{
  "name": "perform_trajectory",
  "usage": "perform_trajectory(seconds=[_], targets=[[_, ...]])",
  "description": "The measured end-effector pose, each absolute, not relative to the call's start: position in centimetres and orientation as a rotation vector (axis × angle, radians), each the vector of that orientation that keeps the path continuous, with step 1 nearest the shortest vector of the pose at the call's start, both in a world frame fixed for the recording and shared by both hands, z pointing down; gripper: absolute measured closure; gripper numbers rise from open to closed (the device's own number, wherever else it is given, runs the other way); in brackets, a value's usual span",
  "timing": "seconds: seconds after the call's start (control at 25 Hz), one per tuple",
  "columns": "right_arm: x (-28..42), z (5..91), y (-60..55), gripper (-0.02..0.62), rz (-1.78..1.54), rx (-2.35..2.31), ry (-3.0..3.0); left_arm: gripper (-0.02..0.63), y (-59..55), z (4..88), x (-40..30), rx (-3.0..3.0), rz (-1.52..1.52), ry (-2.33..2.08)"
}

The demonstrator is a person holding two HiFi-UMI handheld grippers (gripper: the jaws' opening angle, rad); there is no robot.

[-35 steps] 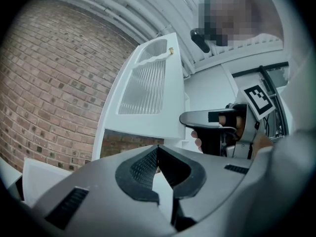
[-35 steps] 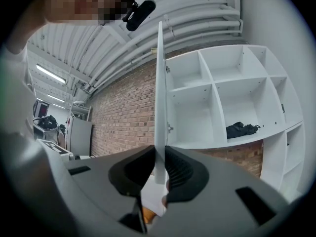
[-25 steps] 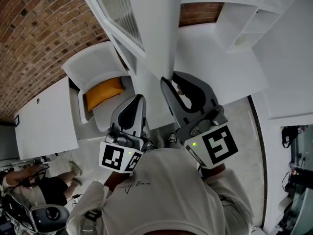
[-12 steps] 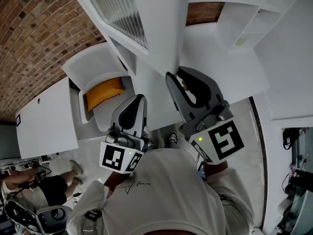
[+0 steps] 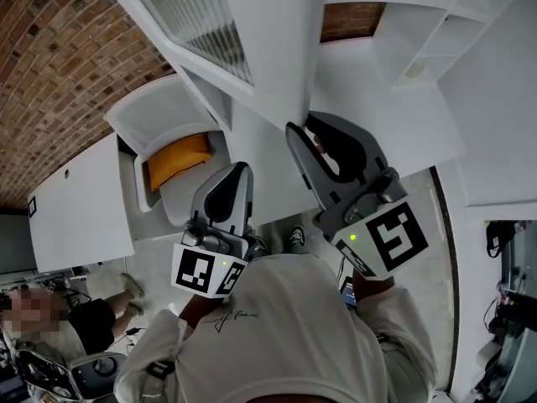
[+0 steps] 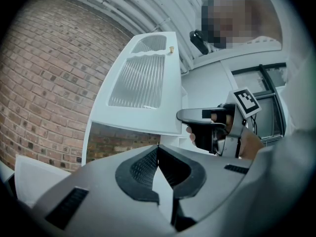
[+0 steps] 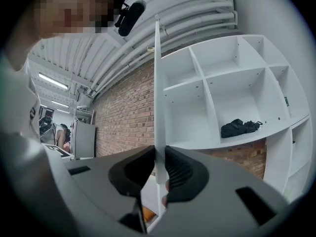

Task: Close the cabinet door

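White cabinet door, ribbed-glass panelled: thin edge pinched between right gripper jaws; left gripper pressed together, empty. Risk: edge slipping free mid-swing under a weak pinch.

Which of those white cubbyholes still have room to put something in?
The cubbyholes above and left of the black bundle are bare. Its own has spare floor on either side. It is crowded by the cabinet door edge, where the right tool grips.
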State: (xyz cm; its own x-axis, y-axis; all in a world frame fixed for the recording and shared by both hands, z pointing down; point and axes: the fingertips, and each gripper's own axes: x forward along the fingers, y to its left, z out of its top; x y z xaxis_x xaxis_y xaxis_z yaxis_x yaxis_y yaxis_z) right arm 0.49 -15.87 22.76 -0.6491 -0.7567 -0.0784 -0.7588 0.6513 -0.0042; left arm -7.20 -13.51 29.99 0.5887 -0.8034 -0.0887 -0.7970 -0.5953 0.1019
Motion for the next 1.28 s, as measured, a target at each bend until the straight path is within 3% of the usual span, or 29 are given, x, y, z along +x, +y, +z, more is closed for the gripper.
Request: perform_trajectory(seconds=[1.28], targets=[[3.7,23.1,-19.9,0.52,-0.012,-1.187,2.836,0.589,-15.9,30.7,-4.5,2.766,-0.149,-1.366]])
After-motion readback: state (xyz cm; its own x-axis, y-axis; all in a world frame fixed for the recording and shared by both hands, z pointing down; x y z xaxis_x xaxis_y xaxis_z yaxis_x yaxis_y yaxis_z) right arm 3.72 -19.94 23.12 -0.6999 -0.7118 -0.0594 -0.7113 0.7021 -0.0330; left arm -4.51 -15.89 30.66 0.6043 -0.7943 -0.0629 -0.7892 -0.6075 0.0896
